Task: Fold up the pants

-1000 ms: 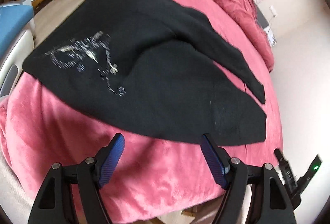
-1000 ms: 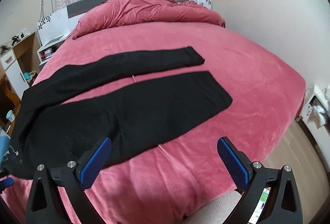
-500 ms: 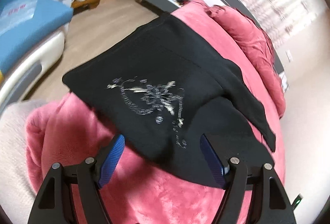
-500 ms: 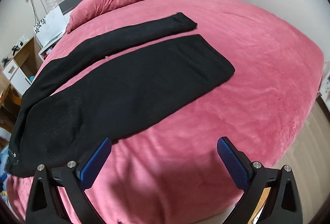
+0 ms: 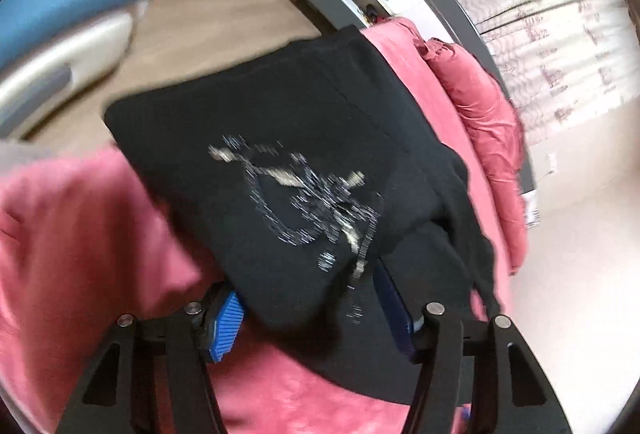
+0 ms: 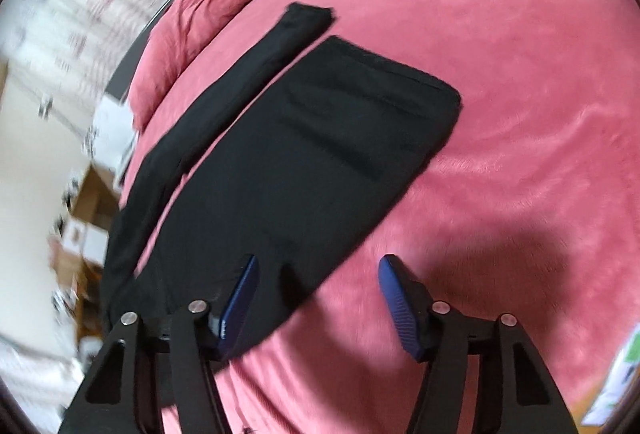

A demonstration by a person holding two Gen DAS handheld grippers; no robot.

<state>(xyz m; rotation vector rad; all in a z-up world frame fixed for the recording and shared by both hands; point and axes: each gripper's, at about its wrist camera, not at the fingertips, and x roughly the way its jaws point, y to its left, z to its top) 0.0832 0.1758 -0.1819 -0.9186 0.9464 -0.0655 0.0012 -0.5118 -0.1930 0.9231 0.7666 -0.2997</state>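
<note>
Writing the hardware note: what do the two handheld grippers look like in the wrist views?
Both match. The left gripper and right gripper have black, triangular cut-out finger frames with silver pivot bolts and ribbed blue pads on the inner faces. No cables, hands or sleeves in view.

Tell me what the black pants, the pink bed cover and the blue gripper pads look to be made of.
Black pants: soft matte knit, probably cotton jersey; they drape limply, with a glittery silver print near the waist.
Pink bed cover: plush fleece or velvet-like fabric; its nap shows light and dark streaks.
Blue gripper pads: likely ribbed rubber or plastic; fine ridges show.
</note>
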